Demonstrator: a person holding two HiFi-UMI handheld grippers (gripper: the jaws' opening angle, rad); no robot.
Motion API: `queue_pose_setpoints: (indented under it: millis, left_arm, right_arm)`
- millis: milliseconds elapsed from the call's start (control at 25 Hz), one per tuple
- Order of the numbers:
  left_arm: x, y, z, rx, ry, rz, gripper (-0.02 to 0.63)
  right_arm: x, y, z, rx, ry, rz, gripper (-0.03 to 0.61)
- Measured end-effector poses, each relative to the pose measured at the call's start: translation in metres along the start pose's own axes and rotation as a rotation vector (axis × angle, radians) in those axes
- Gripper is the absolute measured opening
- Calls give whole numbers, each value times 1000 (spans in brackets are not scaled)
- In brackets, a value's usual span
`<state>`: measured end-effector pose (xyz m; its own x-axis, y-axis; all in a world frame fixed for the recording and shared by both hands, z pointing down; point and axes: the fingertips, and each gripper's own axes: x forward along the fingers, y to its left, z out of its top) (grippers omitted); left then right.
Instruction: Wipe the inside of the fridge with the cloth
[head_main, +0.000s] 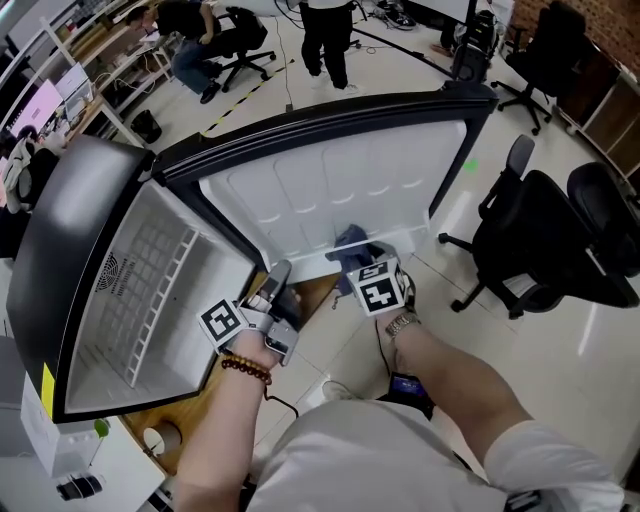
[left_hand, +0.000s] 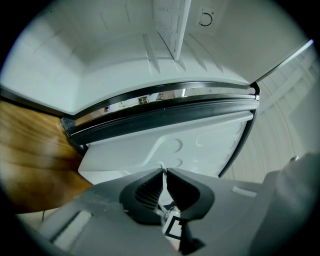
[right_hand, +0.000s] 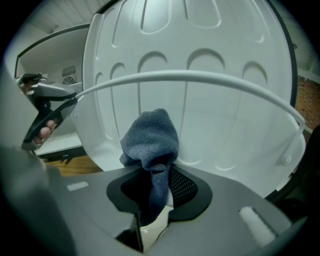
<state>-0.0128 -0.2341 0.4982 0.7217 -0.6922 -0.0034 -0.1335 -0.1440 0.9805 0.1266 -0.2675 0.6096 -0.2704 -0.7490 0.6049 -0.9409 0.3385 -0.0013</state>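
Soft, nappy blue-grey cloth, matt grey plastic and meshed black pads on my right hand-held gripper, glossy moulded white plastic of the fridge door liner, smooth white door rail, matt black rubber gasket, grained warm wood counter, dark satin fridge casing

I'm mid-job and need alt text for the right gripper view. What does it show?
The right gripper is clamped on a blue cloth, which bunches up above the jaws in front of the white inner face of the open fridge door. A white rail arcs across the door, and the left gripper shows at the left edge.
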Motion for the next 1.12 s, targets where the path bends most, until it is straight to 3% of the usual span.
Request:
queue_pose_setpoints:
  millis: [800, 1120]
  left_arm:
    - [-2, 3, 1, -4, -22, 14, 26]
    - [-3, 3, 0, -3, -23, 9, 26]
  right_arm:
    - [-26, -80, -25, 157, 33, -174, 98]
    - [-33, -88, -32, 237, 40, -199, 97]
